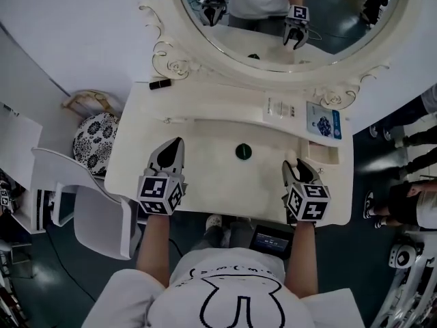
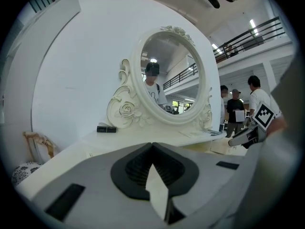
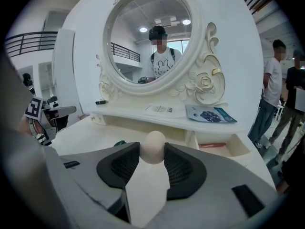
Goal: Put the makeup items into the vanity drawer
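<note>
My right gripper [image 1: 294,164] hovers over the right side of the cream vanity top [image 1: 205,156]. It is shut on a cream egg-shaped makeup sponge [image 3: 154,149], pinched between the black pads. Just right of it a small drawer [image 1: 339,157] stands open, and a reddish stick [image 3: 214,145] lies inside. My left gripper [image 1: 179,142] hangs over the left side of the top, with its jaws together and nothing in them [image 2: 152,144]. A dark green round pot [image 1: 244,151] sits between the two grippers. A black tube [image 1: 159,84] lies on the raised shelf at the far left.
A big oval mirror [image 1: 287,19] in a carved frame stands at the back. On the shelf lie a white leaflet [image 1: 282,108] and a blue booklet [image 1: 323,121]. A white chair [image 1: 95,210] and a patterned cushion [image 1: 95,142] stand to the left. People stand on the right.
</note>
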Tool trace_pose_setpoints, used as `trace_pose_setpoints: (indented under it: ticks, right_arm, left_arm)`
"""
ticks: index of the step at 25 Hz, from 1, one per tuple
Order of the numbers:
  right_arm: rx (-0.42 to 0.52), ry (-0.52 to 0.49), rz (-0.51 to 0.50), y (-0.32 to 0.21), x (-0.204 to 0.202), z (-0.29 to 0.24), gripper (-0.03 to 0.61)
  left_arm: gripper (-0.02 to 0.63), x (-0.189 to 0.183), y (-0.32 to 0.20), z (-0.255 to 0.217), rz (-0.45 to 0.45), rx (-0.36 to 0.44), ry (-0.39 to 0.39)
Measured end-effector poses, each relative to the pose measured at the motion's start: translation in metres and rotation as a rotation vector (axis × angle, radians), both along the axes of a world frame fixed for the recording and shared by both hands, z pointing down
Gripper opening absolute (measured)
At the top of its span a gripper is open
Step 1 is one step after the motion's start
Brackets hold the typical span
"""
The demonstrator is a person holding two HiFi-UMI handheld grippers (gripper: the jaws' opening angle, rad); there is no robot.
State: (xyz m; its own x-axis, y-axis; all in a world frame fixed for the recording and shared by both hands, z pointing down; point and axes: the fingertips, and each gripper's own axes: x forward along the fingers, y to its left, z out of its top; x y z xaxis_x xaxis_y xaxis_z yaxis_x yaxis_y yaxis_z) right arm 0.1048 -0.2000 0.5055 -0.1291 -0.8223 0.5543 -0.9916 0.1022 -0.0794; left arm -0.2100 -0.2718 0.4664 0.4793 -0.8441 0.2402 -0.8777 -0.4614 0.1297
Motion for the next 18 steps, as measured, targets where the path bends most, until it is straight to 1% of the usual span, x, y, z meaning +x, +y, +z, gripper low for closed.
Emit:
trace_pose_setpoints:
  ticks: [5, 18]
  right_arm:
    - [0.035, 0.004, -0.005, -0.004, 0.014, -0.012, 0.152]
    - [0.050, -0.001, -0.033, -0.012, 0.078, -0.018, 0.152]
  left_arm:
    - [0.014, 0.015, -0.001, -0.007, 0.001, 0.016, 0.002]
    - [0.014, 0.068, 0.003, -0.013, -0.048, 0.019, -0.009]
